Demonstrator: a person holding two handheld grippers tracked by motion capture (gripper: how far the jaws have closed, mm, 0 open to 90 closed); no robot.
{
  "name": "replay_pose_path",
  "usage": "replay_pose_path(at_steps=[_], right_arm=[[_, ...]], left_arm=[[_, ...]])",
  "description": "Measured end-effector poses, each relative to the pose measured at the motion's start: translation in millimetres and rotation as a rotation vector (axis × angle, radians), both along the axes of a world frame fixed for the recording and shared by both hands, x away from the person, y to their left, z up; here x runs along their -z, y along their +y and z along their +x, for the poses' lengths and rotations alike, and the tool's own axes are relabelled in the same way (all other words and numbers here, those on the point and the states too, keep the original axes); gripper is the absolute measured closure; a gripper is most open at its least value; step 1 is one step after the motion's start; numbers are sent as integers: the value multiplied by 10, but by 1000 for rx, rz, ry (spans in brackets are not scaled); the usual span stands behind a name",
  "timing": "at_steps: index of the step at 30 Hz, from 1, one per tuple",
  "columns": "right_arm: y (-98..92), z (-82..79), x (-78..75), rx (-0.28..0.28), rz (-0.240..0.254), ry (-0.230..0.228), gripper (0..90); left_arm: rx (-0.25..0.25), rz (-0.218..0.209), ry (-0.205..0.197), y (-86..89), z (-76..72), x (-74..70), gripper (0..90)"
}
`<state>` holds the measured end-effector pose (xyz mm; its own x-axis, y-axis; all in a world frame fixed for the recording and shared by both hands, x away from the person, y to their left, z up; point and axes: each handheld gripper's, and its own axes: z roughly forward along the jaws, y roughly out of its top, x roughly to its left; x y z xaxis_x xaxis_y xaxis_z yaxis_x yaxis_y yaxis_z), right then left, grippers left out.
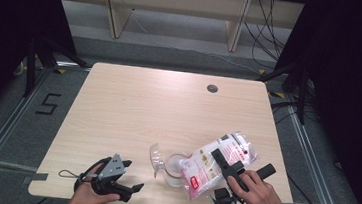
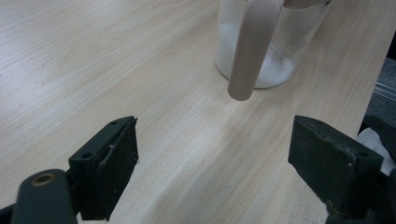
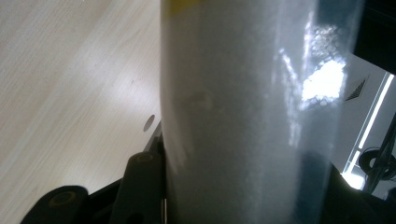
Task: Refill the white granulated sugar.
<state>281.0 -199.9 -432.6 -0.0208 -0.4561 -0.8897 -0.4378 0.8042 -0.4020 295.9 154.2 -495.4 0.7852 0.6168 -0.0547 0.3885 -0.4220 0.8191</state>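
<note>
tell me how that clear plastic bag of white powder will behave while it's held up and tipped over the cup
The clear plastic bag of white powder with red print looks floppy: it sags over the clear plastic cup beyond the right tool. Probably heavy for its size, being well filled. The glossy film may slip, so the contents could shift suddenly.

The left hand is resting low at the near left, holding the left gripper with its jaws standing wide apart and empty. The right hand is gripping the right gripper, angled up and away; its jaws are apparently clamping something between them.
</note>
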Motion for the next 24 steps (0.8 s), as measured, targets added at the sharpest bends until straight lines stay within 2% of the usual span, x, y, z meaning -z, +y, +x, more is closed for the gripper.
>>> replay_pose_path(at_steps=[2, 3, 4, 12, 16, 19, 20, 22, 24], right_arm=[[-3, -1, -7, 1, -1, 10, 610], [-3, -2, -7, 1, 0, 10, 611], [-3, -2, -8, 2, -1, 10, 611], [4, 11, -16, -15, -11, 15, 614], [3, 5, -15, -17, 10, 20, 617], [6, 9, -34, -28, -5, 13, 619], [2, 2, -28, -20, 9, 17, 619], [3, 5, -38, -31, -4, 8, 620], [3, -4, -32, -25, 4, 16, 622]], left_arm=[[-7, 2, -3, -2, -3, 0, 154], [1, 20, -7, 10, 8, -3, 154], [5, 6, 4, 4, 3, -6, 154], [4, 9, 0, 9, 7, -5, 154], [0, 5, 0, 8, 7, -1, 154], [1, 6, 1, 9, 7, -3, 155], [0, 0, 2, 6, 5, -2, 154], [0, -1, 2, 6, 5, -1, 154], [0, -1, 2, 7, 5, -2, 154]])
